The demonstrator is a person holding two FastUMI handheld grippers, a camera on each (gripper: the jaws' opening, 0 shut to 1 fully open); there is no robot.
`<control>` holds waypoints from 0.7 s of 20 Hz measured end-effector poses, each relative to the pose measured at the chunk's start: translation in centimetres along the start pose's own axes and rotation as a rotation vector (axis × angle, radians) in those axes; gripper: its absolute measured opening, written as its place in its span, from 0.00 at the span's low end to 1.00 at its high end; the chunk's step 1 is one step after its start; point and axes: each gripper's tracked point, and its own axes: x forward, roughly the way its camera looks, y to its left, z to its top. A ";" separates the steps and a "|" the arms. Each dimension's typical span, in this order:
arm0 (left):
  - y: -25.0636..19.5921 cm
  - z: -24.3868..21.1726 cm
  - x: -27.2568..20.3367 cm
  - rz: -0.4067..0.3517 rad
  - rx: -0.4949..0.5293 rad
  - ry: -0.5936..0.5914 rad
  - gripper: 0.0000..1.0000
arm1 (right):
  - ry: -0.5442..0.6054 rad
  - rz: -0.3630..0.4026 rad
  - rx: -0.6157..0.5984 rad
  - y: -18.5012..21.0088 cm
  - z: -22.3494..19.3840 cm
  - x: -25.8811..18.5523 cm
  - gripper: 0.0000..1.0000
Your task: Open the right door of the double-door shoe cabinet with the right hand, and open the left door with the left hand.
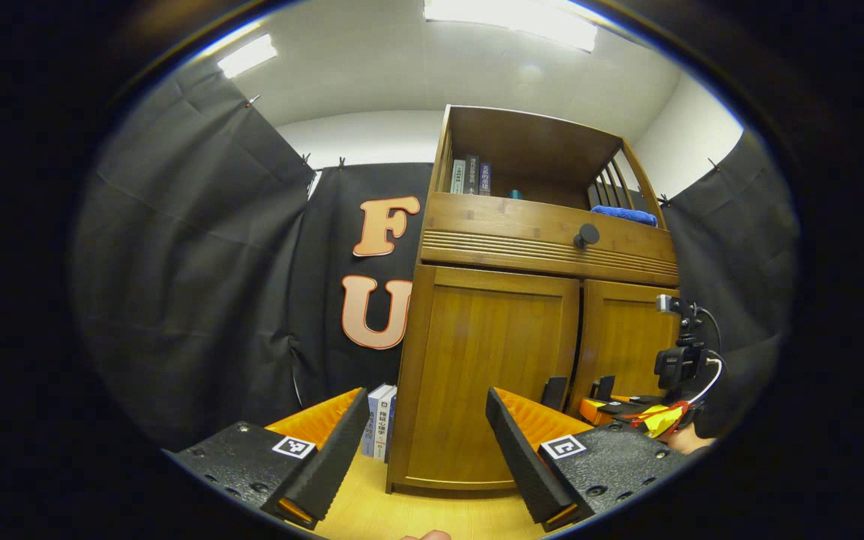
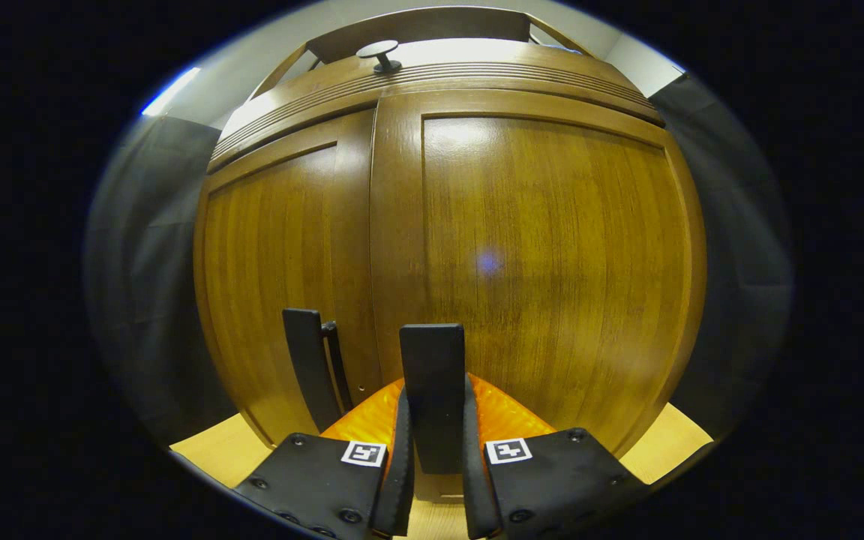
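The wooden shoe cabinet (image 1: 552,225) stands on a light wooden floor with both doors closed. In the left gripper view my left gripper (image 1: 427,395) is open, a short way in front of the left door (image 1: 492,360), with nothing between its fingers. The left door's dark handle (image 1: 554,391) sits near the centre seam. My right gripper (image 1: 601,403) is at the right door (image 1: 627,337), held by a hand. In the right gripper view my right gripper (image 2: 433,420) is shut on the right door's upright handle (image 2: 432,360). The left door's handle (image 2: 310,367) stands just left of it.
A drawer with a round dark knob (image 1: 586,236) runs above the doors. The open shelf on top holds books (image 1: 469,177) and a blue cloth (image 1: 625,215). More books (image 1: 379,420) lean against the cabinet's left side on the floor. Black cloth walls surround the booth.
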 end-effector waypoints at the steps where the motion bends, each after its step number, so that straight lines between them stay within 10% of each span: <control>1: -0.1 0.0 0.0 -0.005 -0.003 0.000 0.98 | 0.002 0.007 0.002 0.0 0.3 -0.5 0.31; 14: -1.7 -1.2 0.2 -0.036 -0.009 0.018 0.98 | -0.024 0.073 0.035 -3.3 -0.4 -11.3 0.39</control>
